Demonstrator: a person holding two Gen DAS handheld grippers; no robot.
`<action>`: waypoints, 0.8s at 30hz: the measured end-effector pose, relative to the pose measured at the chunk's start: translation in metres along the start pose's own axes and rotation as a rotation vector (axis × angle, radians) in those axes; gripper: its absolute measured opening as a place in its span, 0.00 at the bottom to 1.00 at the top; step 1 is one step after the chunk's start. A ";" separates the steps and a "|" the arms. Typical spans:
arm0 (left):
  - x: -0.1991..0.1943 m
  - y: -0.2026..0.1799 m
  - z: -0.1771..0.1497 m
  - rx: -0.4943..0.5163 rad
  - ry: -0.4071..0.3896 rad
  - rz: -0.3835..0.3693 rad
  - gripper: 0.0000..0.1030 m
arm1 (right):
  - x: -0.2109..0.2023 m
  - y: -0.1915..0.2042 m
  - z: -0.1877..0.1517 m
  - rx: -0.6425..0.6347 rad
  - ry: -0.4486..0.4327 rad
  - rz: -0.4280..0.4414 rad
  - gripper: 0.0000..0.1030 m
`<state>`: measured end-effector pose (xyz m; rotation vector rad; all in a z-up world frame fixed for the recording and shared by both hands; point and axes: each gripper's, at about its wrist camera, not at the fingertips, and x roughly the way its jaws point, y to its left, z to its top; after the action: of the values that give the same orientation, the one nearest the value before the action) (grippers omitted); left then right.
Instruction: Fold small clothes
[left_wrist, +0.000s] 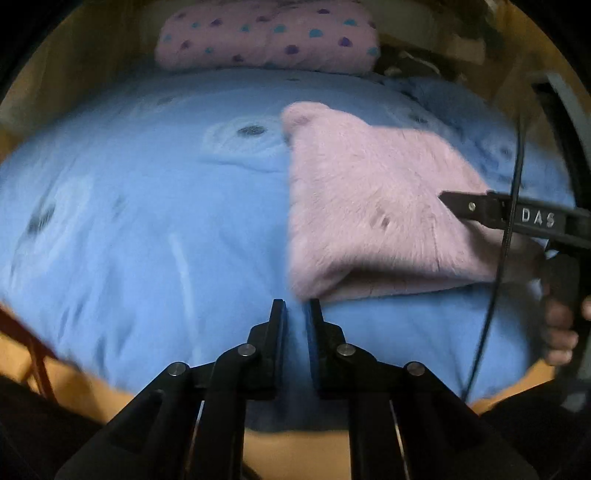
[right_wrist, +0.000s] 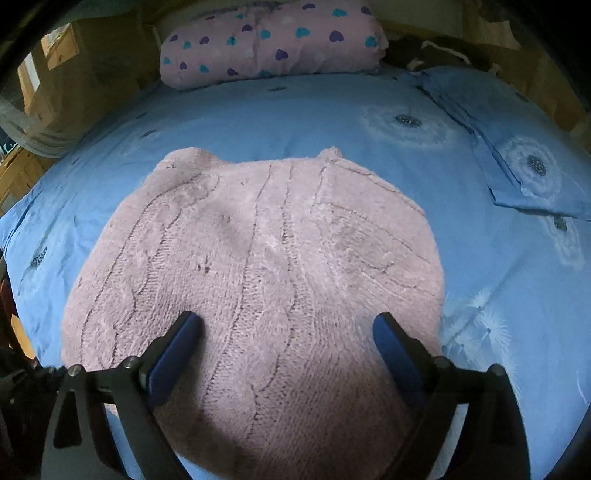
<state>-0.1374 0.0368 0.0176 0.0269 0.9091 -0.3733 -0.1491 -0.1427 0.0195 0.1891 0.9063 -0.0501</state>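
Right gripper (right_wrist: 286, 332) spread wide, low over the near part of the pink knit (right_wrist: 258, 266), fingers empty, likely set to press or pinch it. Left gripper (left_wrist: 295, 314) nearly closed on nothing, just short of the knit's near corner. Beyond, blue bed (right_wrist: 295, 110), then pillow (right_wrist: 273, 40).

I see pink sweater (right_wrist: 258, 266) fuzzy cable knit; blue bedsheet (right_wrist: 258, 110) smooth matt cloth; heart-print pillow (right_wrist: 273, 40) soft fabric; left gripper (left_wrist: 295, 314) matt black plastic, metal rivets.
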 end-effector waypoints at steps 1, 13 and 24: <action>-0.012 0.006 0.002 -0.021 -0.026 0.010 0.00 | -0.009 0.002 0.004 -0.004 0.000 0.031 0.87; 0.024 -0.006 0.069 -0.003 -0.031 -0.211 0.00 | 0.024 0.040 0.097 0.004 0.074 0.315 0.38; 0.044 0.009 0.047 0.030 -0.039 -0.022 0.00 | 0.102 0.051 0.098 -0.033 0.225 0.205 0.17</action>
<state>-0.0741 0.0232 0.0109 0.0368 0.8661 -0.4063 -0.0035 -0.1067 0.0052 0.2598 1.1064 0.1795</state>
